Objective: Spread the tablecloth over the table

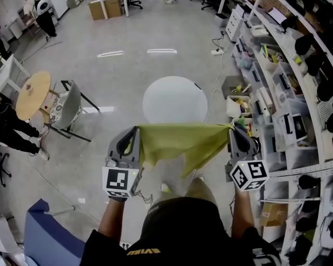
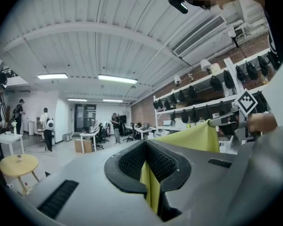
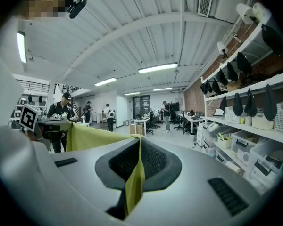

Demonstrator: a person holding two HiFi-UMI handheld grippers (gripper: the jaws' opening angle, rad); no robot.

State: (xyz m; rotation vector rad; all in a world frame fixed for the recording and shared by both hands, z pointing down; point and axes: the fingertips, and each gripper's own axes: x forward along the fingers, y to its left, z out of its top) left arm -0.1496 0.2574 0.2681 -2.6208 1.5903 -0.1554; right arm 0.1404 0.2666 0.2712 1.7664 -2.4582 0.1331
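In front of the person, above the floor (image 1: pixel 100 82), the yellow-green tablecloth (image 1: pixel 180 143) hangs between the two tongs. Its top edge is drawn nearly level and the rest droops in a loose fold toward the person's legs.

- **Left tongs** (image 1: pixel 134 133): fully closed on one top corner. The left gripper view shows fabric pinched between the ribbed pads (image 2: pixel 132 161), with a strip trailing below.
- **Right tongs** (image 1: pixel 233 127): likewise closed on the opposite corner, a narrow tail of cloth hanging from the pinch.
- **Round white counter** (image 1: pixel 175 100): stands ahead of and below the cloth, bare, and apparently not touched by it. The spreading step is not yet done.

Probable hazards:

1. Each corner is held by a small pinch only, so a sharp flick outward could pull a corner free and drop that side.
2. The hanging part looks folded on itself and may land doubled unless it is shaken open.
3. The counter top is round and unrimmed, so a cloth laid off-centre could slide off under its own weight.
4. The shelving (image 1: pixel 299 93) stands close on the right and could snag that corner.
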